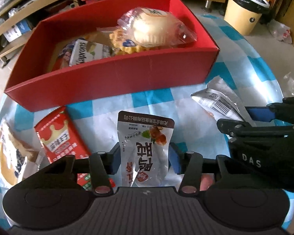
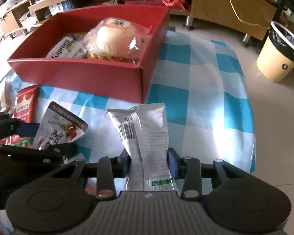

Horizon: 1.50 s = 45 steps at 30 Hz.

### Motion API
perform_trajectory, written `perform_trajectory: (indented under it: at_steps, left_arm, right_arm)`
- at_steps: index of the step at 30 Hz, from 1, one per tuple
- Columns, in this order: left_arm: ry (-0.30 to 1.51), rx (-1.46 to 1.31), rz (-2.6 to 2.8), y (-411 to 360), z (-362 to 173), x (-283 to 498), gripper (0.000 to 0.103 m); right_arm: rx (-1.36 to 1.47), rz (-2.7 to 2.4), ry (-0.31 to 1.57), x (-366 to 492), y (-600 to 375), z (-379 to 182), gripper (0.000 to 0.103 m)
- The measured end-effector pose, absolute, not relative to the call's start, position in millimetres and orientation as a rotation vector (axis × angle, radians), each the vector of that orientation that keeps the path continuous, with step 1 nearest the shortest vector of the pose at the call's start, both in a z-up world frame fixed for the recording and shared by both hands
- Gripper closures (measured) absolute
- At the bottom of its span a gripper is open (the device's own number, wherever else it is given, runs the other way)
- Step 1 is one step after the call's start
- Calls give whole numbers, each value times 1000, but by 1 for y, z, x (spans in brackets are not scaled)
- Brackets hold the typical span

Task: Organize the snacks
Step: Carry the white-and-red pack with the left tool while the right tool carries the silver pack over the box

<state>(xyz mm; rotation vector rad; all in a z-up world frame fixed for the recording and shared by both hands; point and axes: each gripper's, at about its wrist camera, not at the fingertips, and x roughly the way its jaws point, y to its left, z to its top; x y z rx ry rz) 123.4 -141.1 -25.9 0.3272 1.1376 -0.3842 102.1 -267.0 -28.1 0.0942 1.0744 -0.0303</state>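
Observation:
A red box (image 1: 111, 78) (image 2: 84, 76) stands at the back of the table and holds a wrapped bun (image 1: 154, 29) (image 2: 115, 37), a waffle snack (image 1: 127, 45) and a white-green packet (image 1: 88, 52). My left gripper (image 1: 145, 159) is shut on a silver pouch with brown trim (image 1: 145, 143) (image 2: 58, 129), held above the cloth. My right gripper (image 2: 150, 161) (image 1: 250, 115) is shut on a silver wrapper with a barcode (image 2: 145, 131) (image 1: 215, 99), to the right of the left gripper.
A red packet (image 1: 60, 135) (image 2: 25, 103) and a cream-coloured packet (image 1: 7, 156) lie on the blue-white checked cloth (image 2: 196, 98) at the left. A yellow bin (image 1: 243, 11) (image 2: 278, 58) stands on the floor beyond the table's right edge.

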Motion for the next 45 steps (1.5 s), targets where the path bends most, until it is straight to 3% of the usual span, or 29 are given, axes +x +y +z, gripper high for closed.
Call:
perform_trajectory:
  at_steps: [45]
  left_arm:
    - [897, 262, -325, -89, 54, 121, 46]
  right_arm:
    - [110, 7, 828, 93, -220, 54, 68]
